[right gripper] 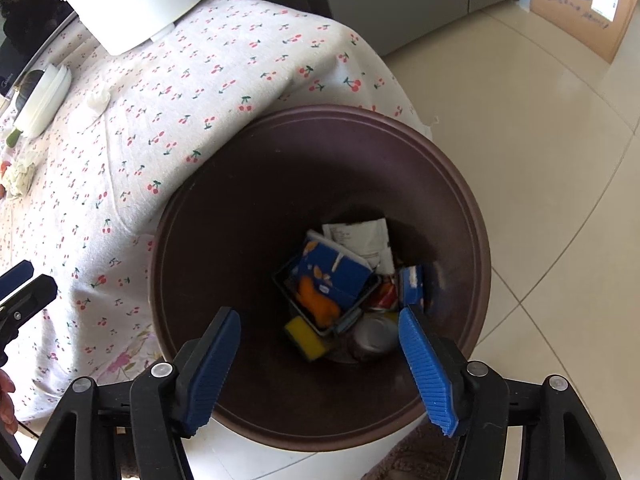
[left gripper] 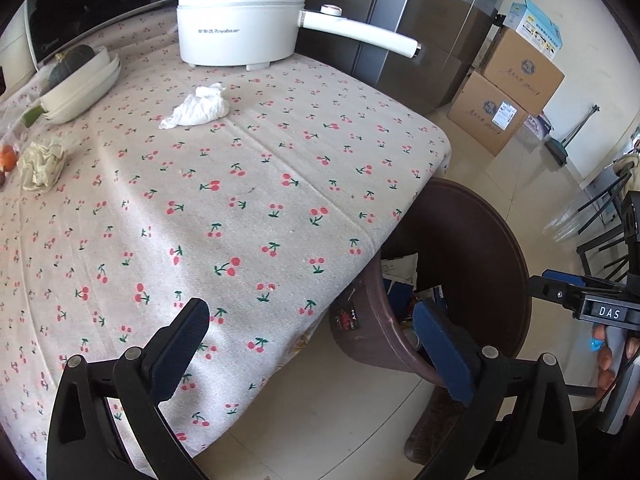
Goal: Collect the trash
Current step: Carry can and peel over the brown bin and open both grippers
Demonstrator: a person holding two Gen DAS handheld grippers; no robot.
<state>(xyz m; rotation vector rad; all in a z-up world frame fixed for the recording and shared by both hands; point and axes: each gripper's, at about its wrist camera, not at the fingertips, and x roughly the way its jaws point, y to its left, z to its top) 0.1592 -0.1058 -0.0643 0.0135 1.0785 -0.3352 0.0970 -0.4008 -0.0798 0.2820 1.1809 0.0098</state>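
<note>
A crumpled white tissue (left gripper: 199, 107) lies on the cherry-print tablecloth (left gripper: 248, 200) in front of the white pot; it also shows small in the right wrist view (right gripper: 98, 98). A second crumpled yellowish wad (left gripper: 41, 164) lies near the table's left edge. A brown trash bin (right gripper: 188, 240) stands on the floor beside the table and holds a blue carton (right gripper: 334, 274), a yellow sponge (right gripper: 305, 334), a can (right gripper: 374, 336) and paper. My right gripper (right gripper: 320, 364) is open and empty above the bin's mouth. My left gripper (left gripper: 316, 348) is open and empty over the table's near corner.
A white Royalstar electric pot (left gripper: 240, 20) stands at the table's back with its handle sticking right. Stacked white bowls with a dark squash (left gripper: 80, 80) sit at the left. Cardboard boxes (left gripper: 516, 92) and a grey cabinet (left gripper: 420, 32) stand beyond the table on the tiled floor.
</note>
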